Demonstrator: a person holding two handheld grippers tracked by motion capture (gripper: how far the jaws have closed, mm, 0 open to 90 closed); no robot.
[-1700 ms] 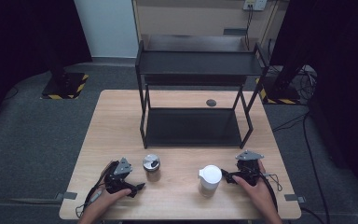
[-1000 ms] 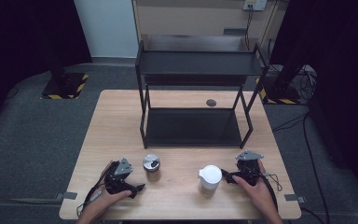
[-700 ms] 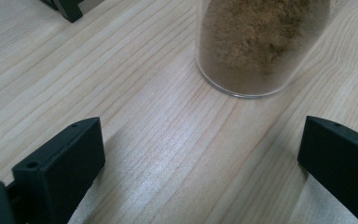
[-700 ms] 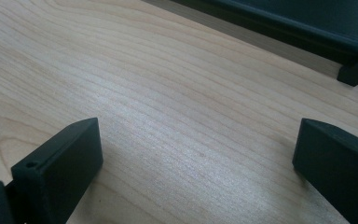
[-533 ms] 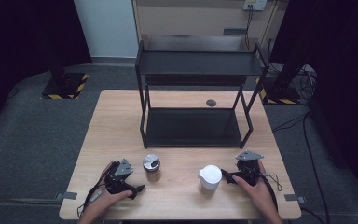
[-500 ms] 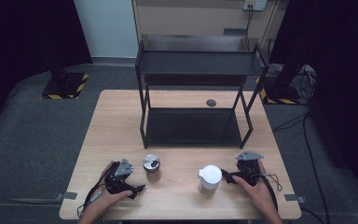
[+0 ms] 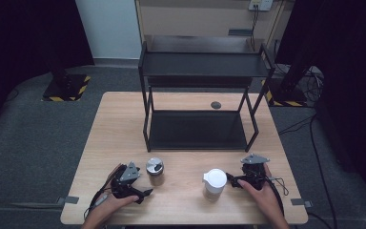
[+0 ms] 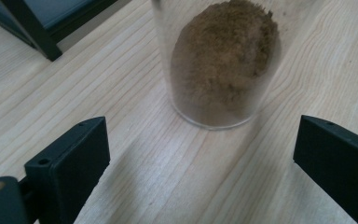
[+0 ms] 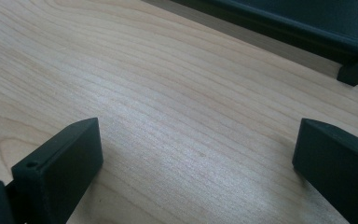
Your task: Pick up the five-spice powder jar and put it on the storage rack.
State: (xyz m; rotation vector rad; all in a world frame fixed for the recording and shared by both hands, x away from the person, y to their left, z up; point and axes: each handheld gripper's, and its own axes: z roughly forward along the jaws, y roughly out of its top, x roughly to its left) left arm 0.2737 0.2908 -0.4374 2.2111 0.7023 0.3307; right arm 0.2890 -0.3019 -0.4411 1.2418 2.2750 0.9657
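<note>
Bare table (image 9: pixel 177 93) between spread fingers (image 9: pixel 60 163)

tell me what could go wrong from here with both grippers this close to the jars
1. The left gripper is open with the clear spice jar just ahead of its jaws; pushing forward off-centre could tip it.
2. The white-lidded jar stands right beside the right gripper; a sideways swing might knock it over.
3. The shelf rack legs are near, so lifting could clip them.

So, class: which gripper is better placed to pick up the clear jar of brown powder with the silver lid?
Left. The left gripper faces the clear jar of brown powder, jaws open.
</note>
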